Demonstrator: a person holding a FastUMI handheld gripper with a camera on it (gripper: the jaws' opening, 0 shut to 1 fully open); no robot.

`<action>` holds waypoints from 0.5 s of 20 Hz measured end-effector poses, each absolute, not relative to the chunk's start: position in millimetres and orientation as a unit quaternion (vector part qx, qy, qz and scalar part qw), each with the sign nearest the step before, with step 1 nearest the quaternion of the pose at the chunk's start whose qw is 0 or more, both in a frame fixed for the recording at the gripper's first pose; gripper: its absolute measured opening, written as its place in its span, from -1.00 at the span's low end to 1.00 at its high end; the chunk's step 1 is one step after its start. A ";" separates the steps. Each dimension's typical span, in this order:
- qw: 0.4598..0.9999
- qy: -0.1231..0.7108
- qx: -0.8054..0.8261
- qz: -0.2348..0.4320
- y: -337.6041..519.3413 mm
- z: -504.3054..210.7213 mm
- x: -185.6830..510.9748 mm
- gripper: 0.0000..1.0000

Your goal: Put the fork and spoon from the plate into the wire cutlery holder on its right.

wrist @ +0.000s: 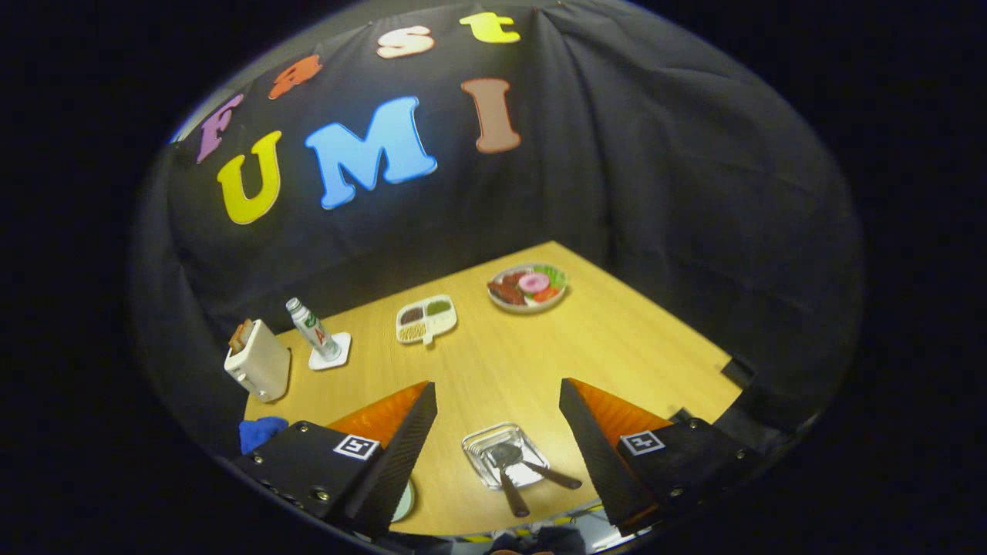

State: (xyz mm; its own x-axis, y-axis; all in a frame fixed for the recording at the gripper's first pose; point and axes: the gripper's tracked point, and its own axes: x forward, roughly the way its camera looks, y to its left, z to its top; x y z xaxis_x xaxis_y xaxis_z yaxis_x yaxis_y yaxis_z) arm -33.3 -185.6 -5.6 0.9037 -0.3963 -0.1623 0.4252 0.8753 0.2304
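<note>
Wooden table (617,347) holds plate (482,445), spoon (507,472) and fork (544,470) handles pointing toward spread, empty fingers (497,401).

Gripper (498,401): fingers spread wide apart, holding nothing, raised above the light wooden table (617,347). Between the fingers, at the table's near edge, sits a square clear glass plate (482,451) with a dark-handled metal fork (509,478) and a dark-handled metal spoon (544,470) resting on it, handles extending over the plate's near rim. Along the far edge: a round plate of toy food (528,287), a white divided dish (426,318), a tilted bottle (312,329) on a white square coaster (331,354), and a cream toaster (258,361) at the left corner.
</note>
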 end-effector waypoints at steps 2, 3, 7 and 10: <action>0.970 -0.028 0.072 -0.229 -190.5 30.5 -39.5 0.96; 0.970 -0.066 0.041 -0.232 -189.1 48.7 -44.3 0.95; 0.961 -0.190 -0.017 -0.200 -157.5 95.8 -60.0 0.95; 0.965 -0.194 -0.007 -0.178 -148.5 93.5 -52.0 0.92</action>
State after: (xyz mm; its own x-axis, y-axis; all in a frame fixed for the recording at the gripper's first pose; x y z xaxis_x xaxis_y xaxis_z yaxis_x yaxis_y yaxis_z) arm -52.0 -148.5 93.5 0.8613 -0.3416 0.3761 0.3467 0.9363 0.0562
